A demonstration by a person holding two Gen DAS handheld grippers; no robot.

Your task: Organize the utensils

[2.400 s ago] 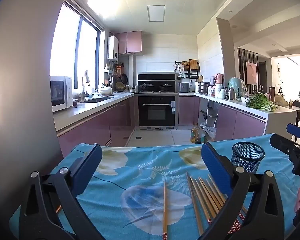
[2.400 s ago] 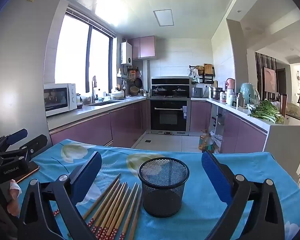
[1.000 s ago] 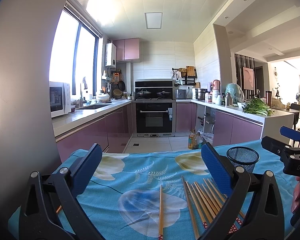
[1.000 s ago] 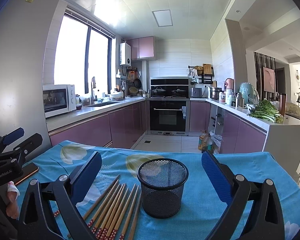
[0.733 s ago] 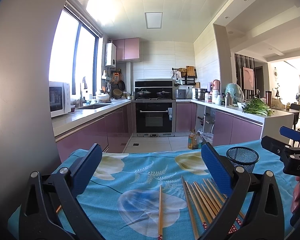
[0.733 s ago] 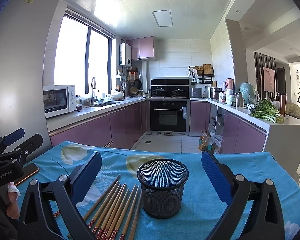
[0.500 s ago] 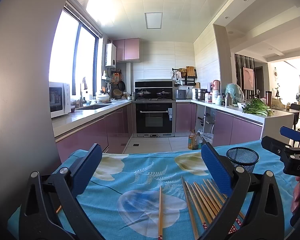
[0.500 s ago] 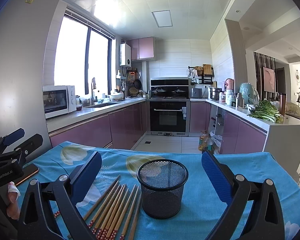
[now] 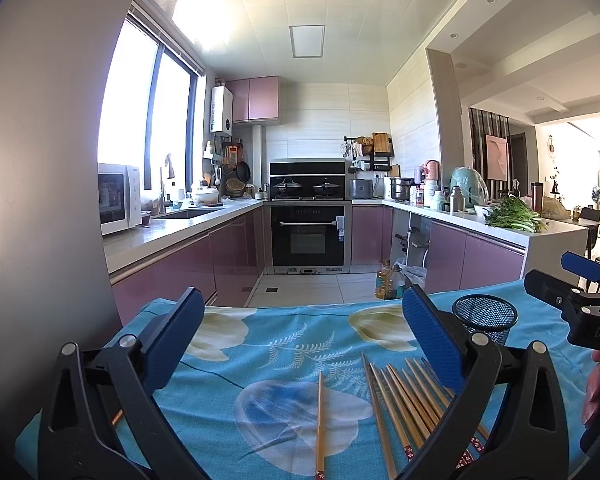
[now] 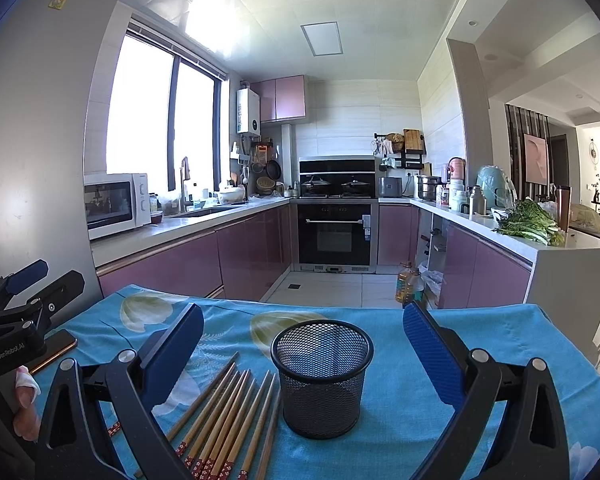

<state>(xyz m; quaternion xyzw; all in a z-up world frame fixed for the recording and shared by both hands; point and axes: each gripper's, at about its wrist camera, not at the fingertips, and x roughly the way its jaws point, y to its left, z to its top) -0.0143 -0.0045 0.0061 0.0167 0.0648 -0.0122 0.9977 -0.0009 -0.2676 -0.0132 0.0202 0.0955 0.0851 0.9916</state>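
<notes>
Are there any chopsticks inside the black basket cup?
No, the black mesh cup is empty; the chopsticks lie on the tablecloth beside it.

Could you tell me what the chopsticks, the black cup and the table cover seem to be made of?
Chopsticks: likely bamboo or wood, matt tan, red patterned ends.
Black cup: metal wire mesh, apparently; you can see through it.
Table cover: printed fabric, blue with floral motifs, faintly creased.

White lettering "GenRobot.AI" stands on the black body of the left gripper [image 10: 24,300], seen at the left edge of the right wrist view. In the left wrist view the right gripper [image 9: 580,292] bears white letters "DAS", cut off by the frame edge. Stickers on the grey panel [image 10: 40,80] are too small to read.
</notes>
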